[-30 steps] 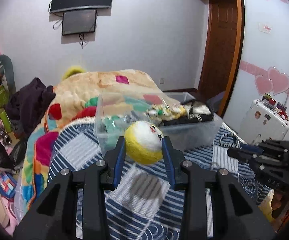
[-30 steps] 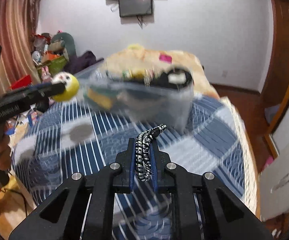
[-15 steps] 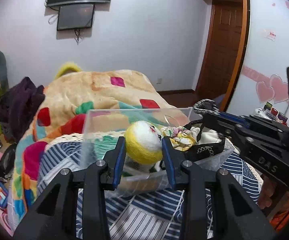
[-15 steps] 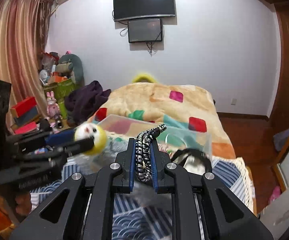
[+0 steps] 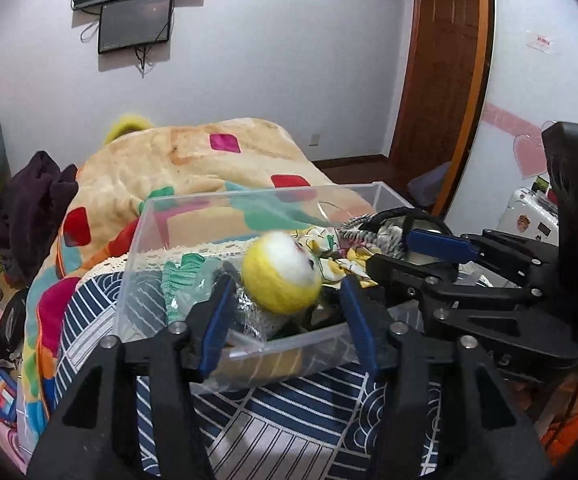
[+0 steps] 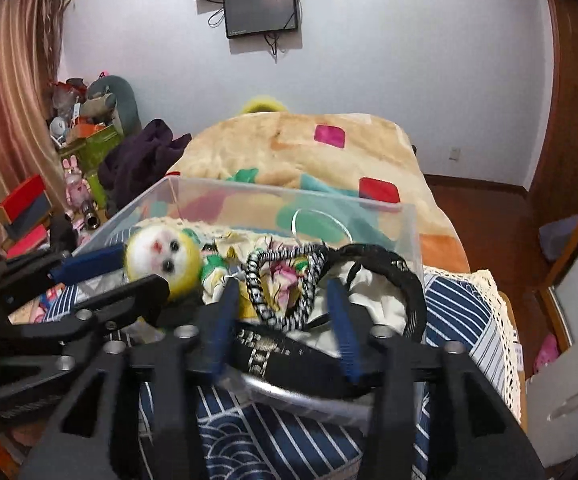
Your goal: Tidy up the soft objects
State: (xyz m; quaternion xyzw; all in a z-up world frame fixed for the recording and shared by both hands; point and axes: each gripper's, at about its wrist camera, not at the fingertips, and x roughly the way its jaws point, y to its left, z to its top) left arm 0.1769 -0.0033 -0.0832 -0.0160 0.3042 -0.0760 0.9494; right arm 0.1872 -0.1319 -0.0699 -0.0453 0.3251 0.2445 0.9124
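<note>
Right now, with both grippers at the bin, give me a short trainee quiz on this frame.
1. True or false: the left gripper is open.
2. The cord lies: A in the bin, B beside it, C under it.
3. Fill in: the ball is white and ____.
Key: 1 true; 2 A; 3 yellow.
</note>
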